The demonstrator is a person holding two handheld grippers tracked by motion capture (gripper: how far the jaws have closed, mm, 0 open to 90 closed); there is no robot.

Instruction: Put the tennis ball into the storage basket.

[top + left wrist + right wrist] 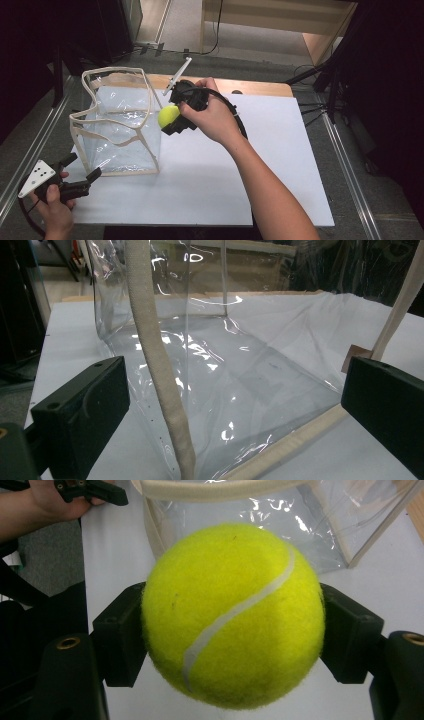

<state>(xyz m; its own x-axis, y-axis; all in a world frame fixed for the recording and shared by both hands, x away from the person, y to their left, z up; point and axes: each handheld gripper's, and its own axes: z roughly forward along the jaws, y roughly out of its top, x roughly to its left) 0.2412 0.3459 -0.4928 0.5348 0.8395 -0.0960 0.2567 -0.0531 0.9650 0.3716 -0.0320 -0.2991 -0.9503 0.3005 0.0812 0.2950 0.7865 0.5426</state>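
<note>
Ball (169,116) pinched in your right claw (172,120), in the air just beside the bag (120,125): lift it over the rim, centre it, then let go, while your spread left claw (80,175) waits by the bag's base.

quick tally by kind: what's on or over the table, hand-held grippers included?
tennis ball: 1
clear bag: 1
hand-held gripper: 2, left hand-held gripper, right hand-held gripper
Total: 4
</note>
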